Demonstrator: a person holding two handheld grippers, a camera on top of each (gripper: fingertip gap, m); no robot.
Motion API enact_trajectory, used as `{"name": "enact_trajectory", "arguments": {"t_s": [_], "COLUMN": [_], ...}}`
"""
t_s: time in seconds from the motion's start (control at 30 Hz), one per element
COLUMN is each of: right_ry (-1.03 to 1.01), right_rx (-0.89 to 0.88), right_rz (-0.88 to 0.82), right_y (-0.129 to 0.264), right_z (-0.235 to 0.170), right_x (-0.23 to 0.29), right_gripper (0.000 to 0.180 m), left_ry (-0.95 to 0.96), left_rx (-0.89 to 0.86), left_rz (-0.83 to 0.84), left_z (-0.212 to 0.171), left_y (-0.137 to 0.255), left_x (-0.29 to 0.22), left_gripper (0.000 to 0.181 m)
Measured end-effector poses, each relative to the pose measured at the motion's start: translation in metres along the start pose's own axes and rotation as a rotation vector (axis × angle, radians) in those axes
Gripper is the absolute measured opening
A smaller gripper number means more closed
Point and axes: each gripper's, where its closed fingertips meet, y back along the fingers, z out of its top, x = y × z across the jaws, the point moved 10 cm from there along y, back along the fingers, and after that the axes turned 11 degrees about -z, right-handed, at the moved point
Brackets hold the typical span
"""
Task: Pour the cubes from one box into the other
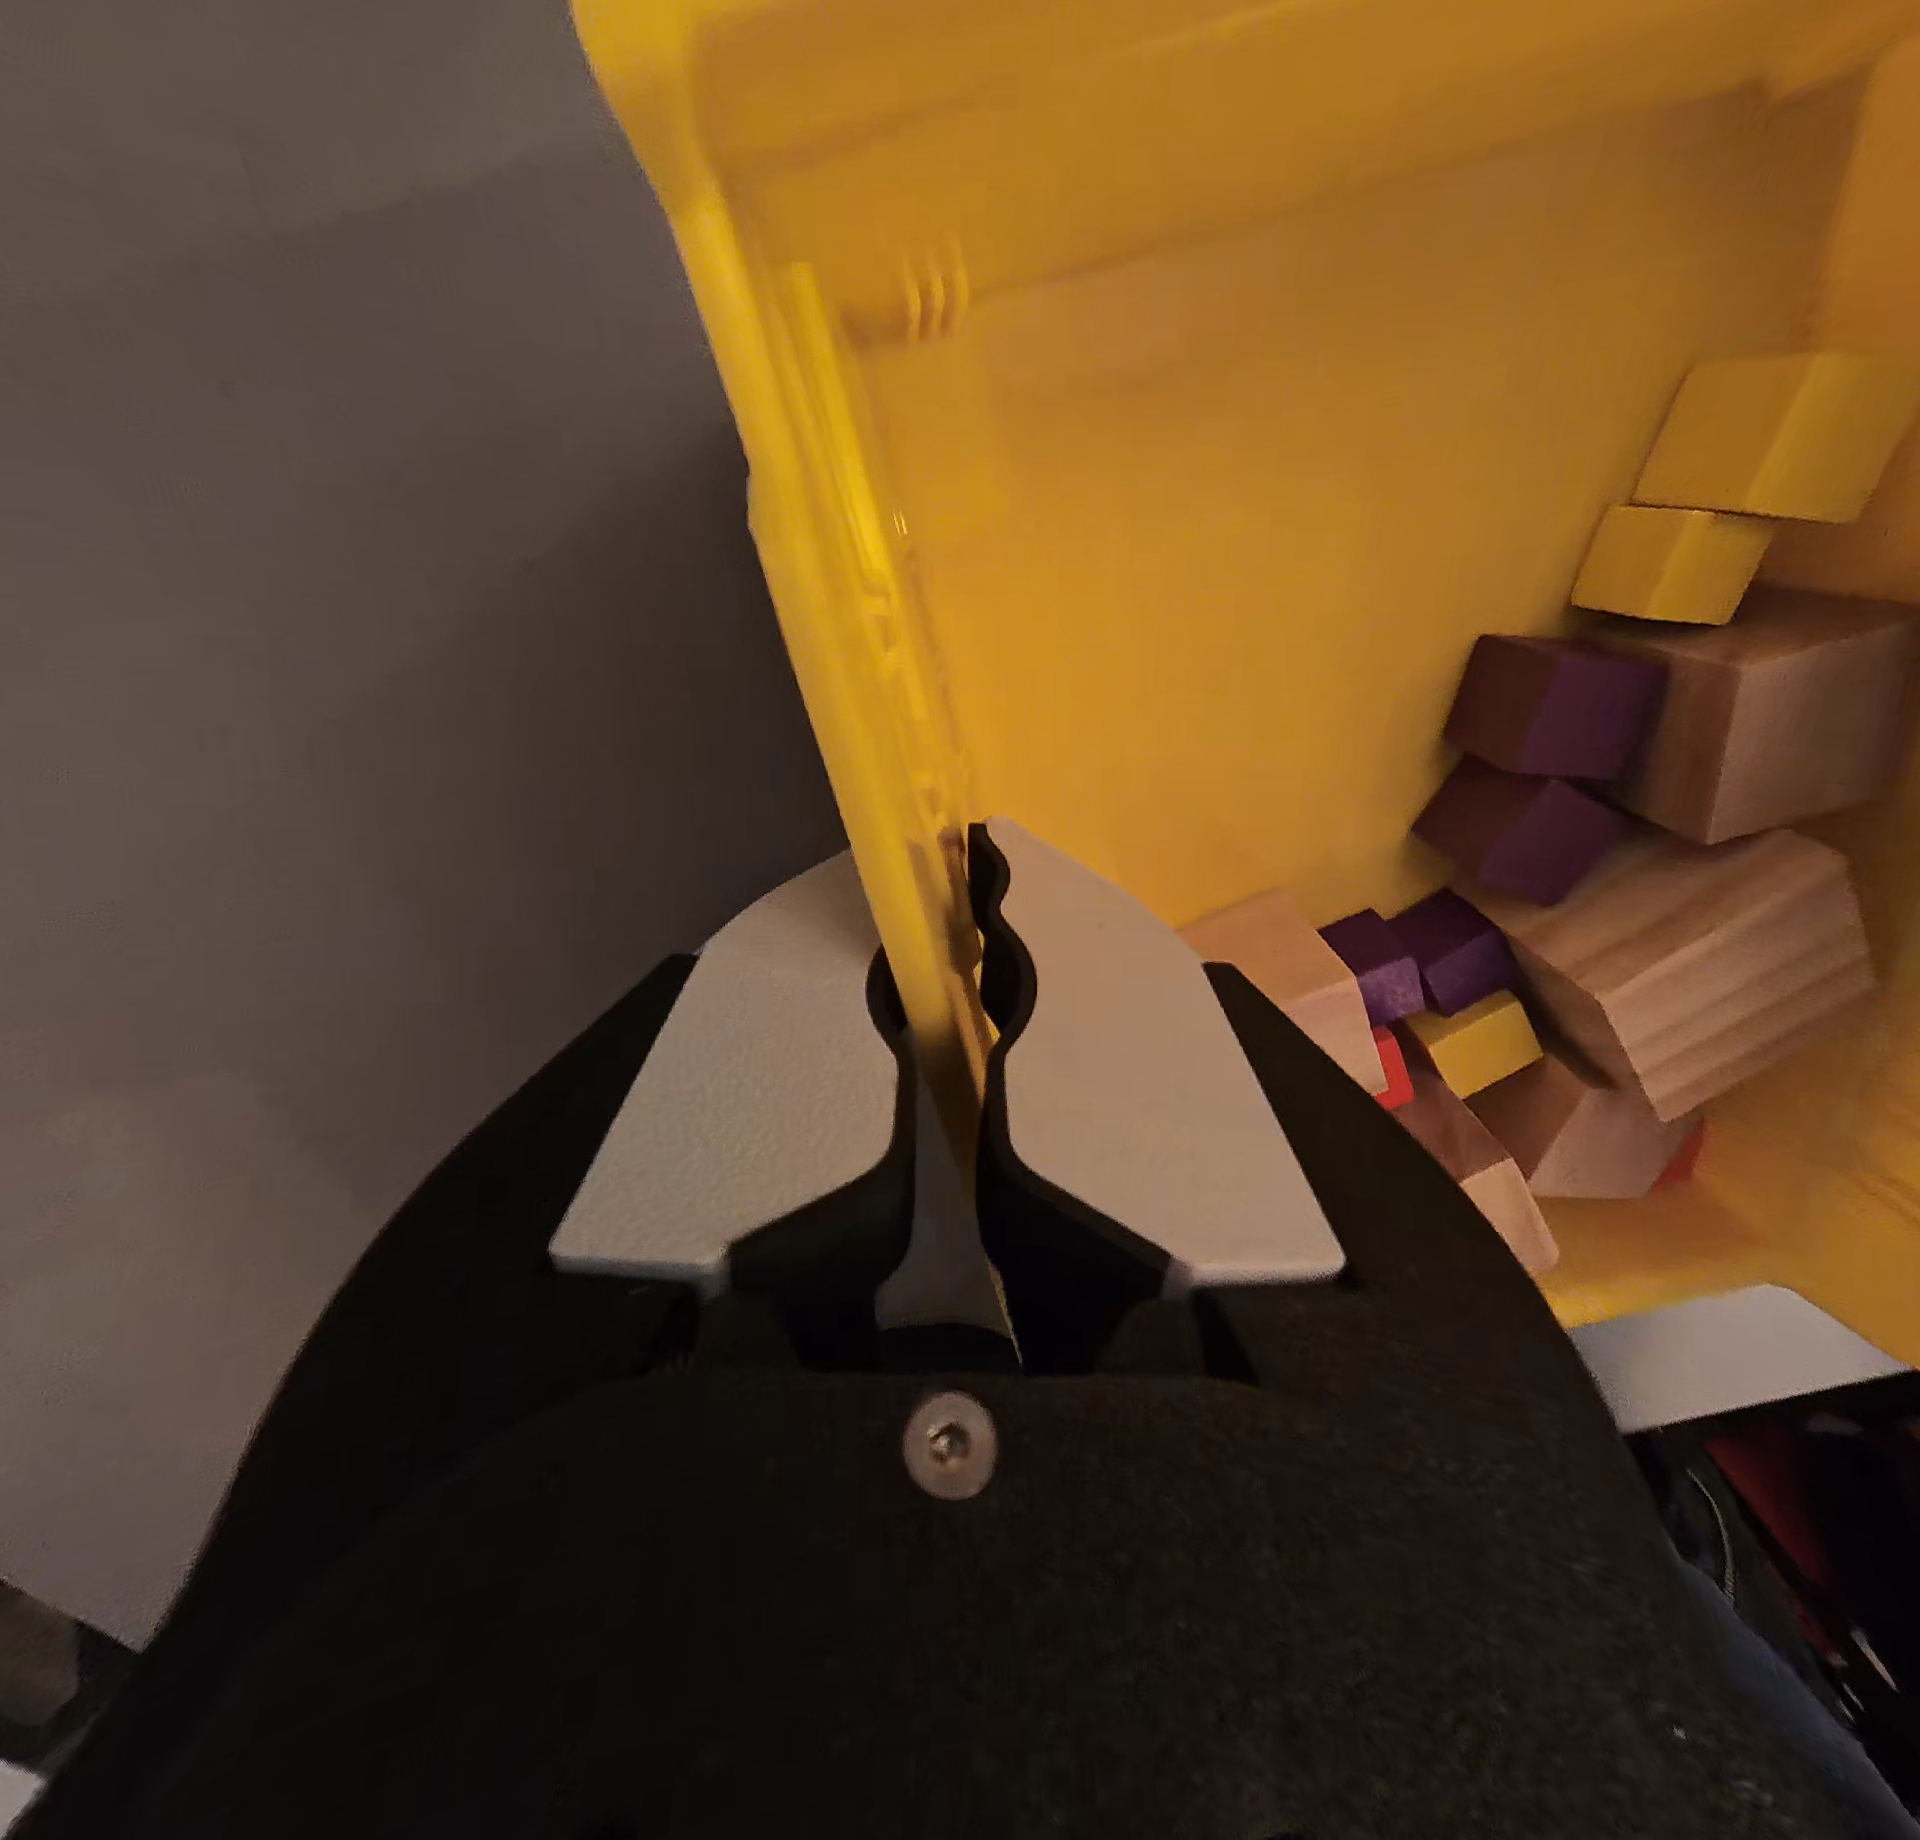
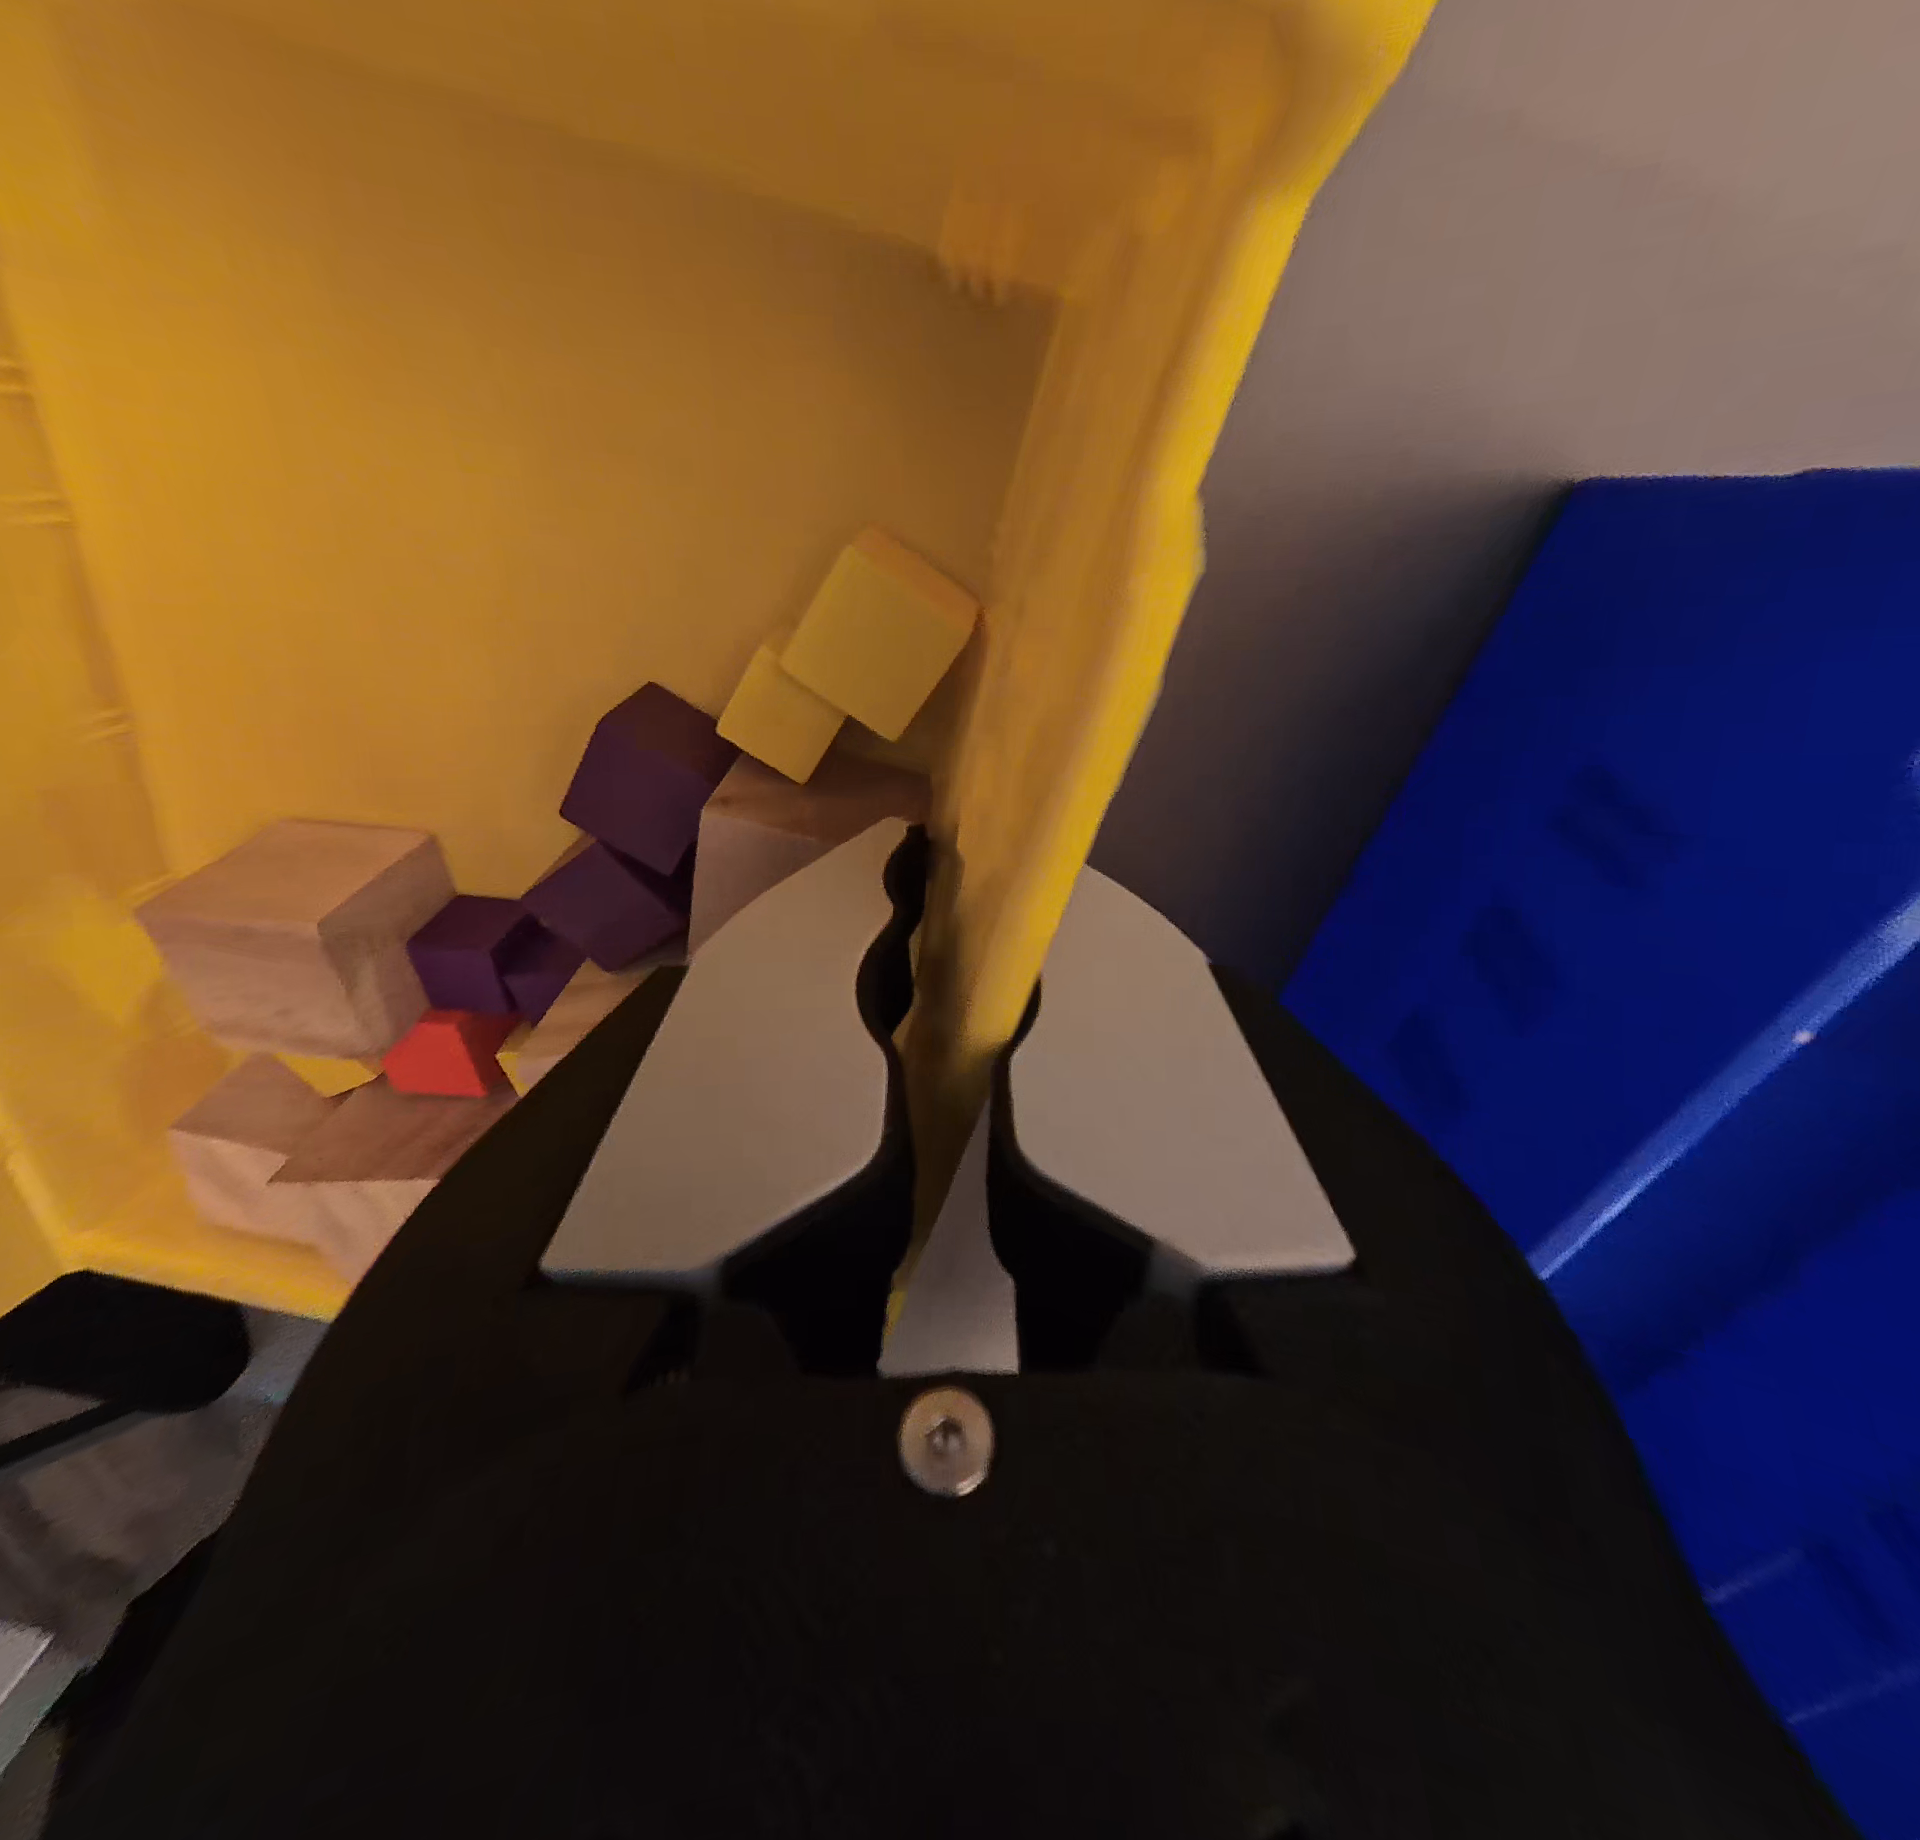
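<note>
Left gripper (image 1: 935, 959) and right gripper (image 2: 951, 959) each clamp an opposite wall of the tilted yellow box (image 1: 1299, 440), cubes (image 2: 634, 824) heaped in its lower corner; tip evenly toward the blue box (image 2: 1662, 855) alongside.

Left tool (image 1: 940, 917): matte black, felt-like body widening toward the camera, with two pale grey wedge-shaped fingers (image 1: 1122, 1084) edged inside by wavy black pads. One silver hex-socket screw (image 1: 949, 1445) centred just behind the finger roots. Right tool (image 2: 930, 917): same build, black grainy shell, pale grey tapering fingers (image 2: 727, 1094), scalloped black inner pads, a single round silver screw (image 2: 945, 1440) at mid-body.
</note>
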Motion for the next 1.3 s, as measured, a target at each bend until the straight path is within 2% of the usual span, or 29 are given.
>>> {"name": "enact_trajectory", "arguments": {"t_s": [0.33, 0.43, 0.6, 0.8, 0.9, 1.0, 1.13, 1.3], "right_ry": [-0.047, -0.075, -0.081, -0.173, -0.121, -0.16, -0.183, -0.194], "right_rx": [-0.09, -0.1, -0.109, -0.094, -0.081, -0.074, -0.084, -0.117], "right_rz": [-0.012, -0.035, -0.089, 0.133, 0.104, 0.173, 0.243, 0.29], "right_y": [0.003, 0.004, 0.004, -0.001, 0.001, 0.009, 0.026, 0.062], "right_z": [-0.025, -0.027, -0.031, -0.032, -0.032, -0.031, -0.028, -0.023], "right_x": [0.006, 0.008, 0.01, -0.007, -0.006, -0.015, -0.03, -0.059], "right_gripper": [0.008, 0.007, 0.01, 0.006, 0.005, 0.005, 0.005, 0.005], "left_ry": [-0.032, -0.052, -0.008, -0.013, -0.033, -0.056, -0.079, -0.107], "left_rx": [-0.106, -0.008, -0.058, -0.053, -0.04, -0.067, -0.021, -0.046], "left_rz": [0.046, 0.06, -0.017, -0.01, 0.024, 0.078, 0.15, 0.197], "left_z": [-0.022, -0.032, -0.035, -0.035, -0.031, -0.023, -0.009, 0.016], "left_y": [-0.002, -0.01, -0.012, -0.012, -0.009, 0.009, 0.039, 0.082], "left_x": [-0.005, -0.005, -0.005, -0.006, -0.012, -0.022, -0.043, -0.078], "left_gripper": [0.007, 0.016, 0.008, 0.007, 0.007, 0.006, 0.006, 0.006]}}
